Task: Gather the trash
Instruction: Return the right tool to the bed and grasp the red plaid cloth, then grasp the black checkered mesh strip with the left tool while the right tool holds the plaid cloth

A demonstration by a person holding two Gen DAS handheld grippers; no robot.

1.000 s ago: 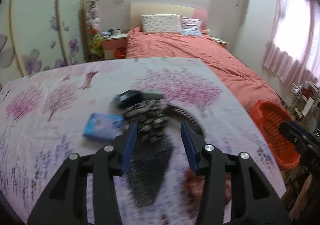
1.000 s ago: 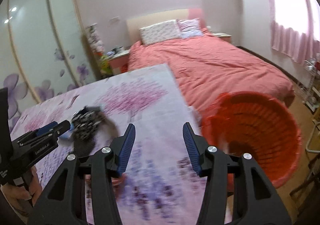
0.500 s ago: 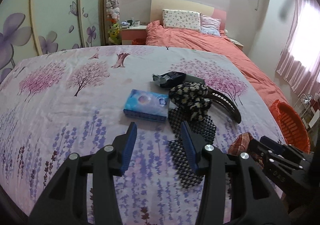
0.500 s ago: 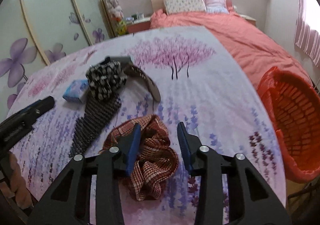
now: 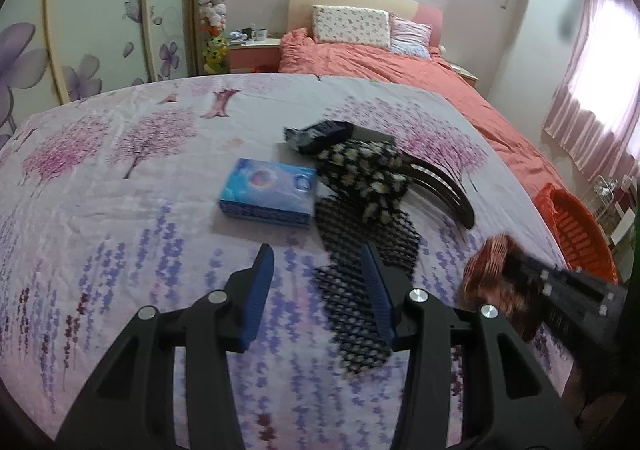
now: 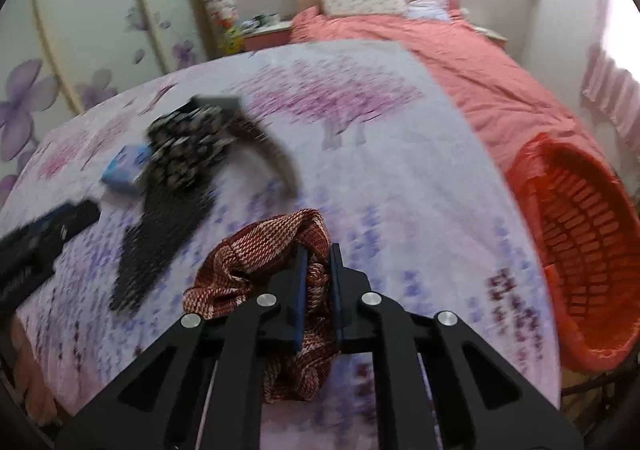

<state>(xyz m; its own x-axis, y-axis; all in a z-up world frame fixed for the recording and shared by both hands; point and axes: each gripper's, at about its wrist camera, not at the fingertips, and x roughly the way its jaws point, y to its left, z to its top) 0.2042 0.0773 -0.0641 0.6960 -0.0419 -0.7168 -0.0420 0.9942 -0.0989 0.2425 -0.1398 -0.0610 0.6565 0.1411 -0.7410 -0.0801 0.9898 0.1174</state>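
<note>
The right gripper (image 6: 318, 262) had just squeezed shut on the red checked cloth (image 6: 256, 250) (all bunched up). The left gripper (image 5: 318, 270) stood half open, holding nothing.

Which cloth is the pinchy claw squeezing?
The red-brown checked cloth, pinched in the right gripper. The black mesh cloth and black flowery cloth lie loose on the bed, untouched.

Expect soft, even indoor light. The curtained window (image 5: 592, 98) at right glares to near white. Both fisheye views bend strongly at the dark, vignetted edges. The right wrist view is motion-blurred across the floral sheet (image 6: 360, 138); shadows are faint.
</note>
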